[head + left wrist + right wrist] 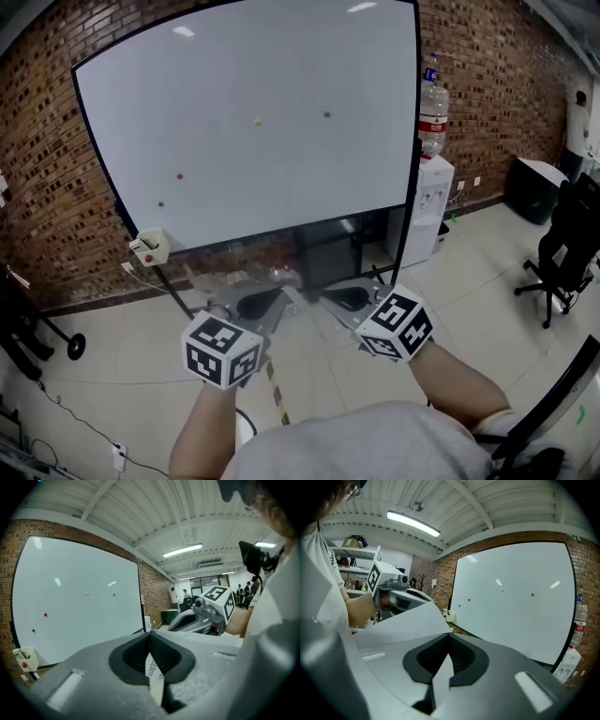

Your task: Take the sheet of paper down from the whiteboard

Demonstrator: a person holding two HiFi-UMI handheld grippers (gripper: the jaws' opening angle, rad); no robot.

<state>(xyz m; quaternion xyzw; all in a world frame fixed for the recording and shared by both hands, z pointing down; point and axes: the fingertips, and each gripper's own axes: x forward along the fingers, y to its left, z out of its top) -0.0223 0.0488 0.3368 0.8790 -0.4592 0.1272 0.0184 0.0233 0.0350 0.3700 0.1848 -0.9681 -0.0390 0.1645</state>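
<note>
Thin white paper sheet point(405, 623), off the big white whiteboard point(253, 122), spans between left gripper point(150, 639) and right gripper point(449, 641), each pinching an edge

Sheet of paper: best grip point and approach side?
Opposite side edges, one gripper from each side. The sheet of paper is thin and limp, so pinching across its thickness near an edge probably works best. The left gripper and right gripper both have jaws shut on it that way.

The whiteboard point(244, 141) is white, black-framed; the brick wall point(37, 150) red-brown; the sheet of paper point(401, 623) white.
</note>
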